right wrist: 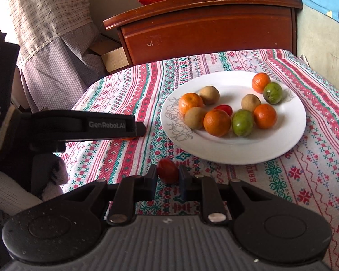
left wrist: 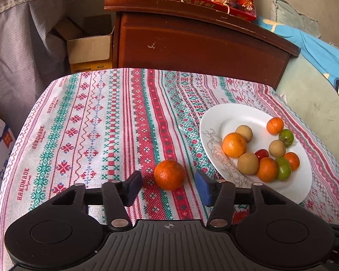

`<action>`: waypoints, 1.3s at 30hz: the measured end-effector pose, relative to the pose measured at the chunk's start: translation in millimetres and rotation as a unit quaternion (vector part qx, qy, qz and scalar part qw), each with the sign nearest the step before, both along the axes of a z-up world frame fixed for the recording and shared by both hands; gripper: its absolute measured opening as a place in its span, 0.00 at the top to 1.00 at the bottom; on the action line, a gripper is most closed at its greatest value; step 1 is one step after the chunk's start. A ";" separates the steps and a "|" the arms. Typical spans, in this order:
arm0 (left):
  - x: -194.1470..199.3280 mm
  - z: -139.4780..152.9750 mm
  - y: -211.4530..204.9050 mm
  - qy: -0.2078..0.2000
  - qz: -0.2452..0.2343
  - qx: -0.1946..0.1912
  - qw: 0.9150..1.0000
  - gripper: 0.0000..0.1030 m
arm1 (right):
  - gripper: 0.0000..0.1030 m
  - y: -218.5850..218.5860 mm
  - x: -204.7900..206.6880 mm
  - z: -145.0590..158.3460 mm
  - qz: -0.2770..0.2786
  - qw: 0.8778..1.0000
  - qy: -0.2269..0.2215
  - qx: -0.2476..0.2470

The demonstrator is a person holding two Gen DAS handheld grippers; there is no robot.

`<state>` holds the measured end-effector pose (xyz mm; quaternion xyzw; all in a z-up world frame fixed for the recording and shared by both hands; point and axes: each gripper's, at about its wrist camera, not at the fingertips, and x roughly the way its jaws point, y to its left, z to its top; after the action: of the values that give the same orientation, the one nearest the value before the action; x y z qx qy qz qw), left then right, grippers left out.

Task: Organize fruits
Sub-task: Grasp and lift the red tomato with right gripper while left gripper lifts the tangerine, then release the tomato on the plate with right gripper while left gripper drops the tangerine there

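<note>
While most of the fruit already sits on the white plate (right wrist: 271, 149), two pieces remain on the cloth-covered surface (left wrist: 90, 124). On the plate I count four oranges, three brownish round fruits, two green ones and one small red one, loosely bunched toward the middle. The left gripper (left wrist: 168, 186) is spread wide, its blue pads either side of a loose orange (left wrist: 169, 175) but not touching it; that orange lies just beside the plate's near-left rim. The right gripper (right wrist: 168, 180) is narrowed around a small red fruit (right wrist: 168, 170), pads against or very nearly against its sides, just short of the plate's front edge; whether it is lifted off the cloth I cannot tell. My judgement: nearly done, with the red fruit in hand, the orange still to grasp, and both to go onto the plate.
</note>
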<state>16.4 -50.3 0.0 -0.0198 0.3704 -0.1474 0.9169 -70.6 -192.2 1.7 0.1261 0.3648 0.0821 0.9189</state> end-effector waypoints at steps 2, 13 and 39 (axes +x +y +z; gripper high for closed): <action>-0.4 -1.9 -0.6 -0.003 -0.001 0.004 1.000 0.64 | 0.81 -0.1 -0.2 -0.2 0.000 1.000 0.000 0.000; -3.2 6.8 3.9 -0.011 0.004 -0.019 1.000 0.73 | 0.81 -0.3 1.2 1.7 0.002 1.000 0.002 -0.001; 30.8 58.9 -49.3 -0.047 -0.079 -0.088 0.992 0.73 | 0.81 -100.3 66.4 58.2 -0.066 0.997 -0.048 0.012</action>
<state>47.3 -99.6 58.9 -0.0644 0.3129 -0.2527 0.9133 -4.2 -292.5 60.0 0.1563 0.3104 0.0319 0.9371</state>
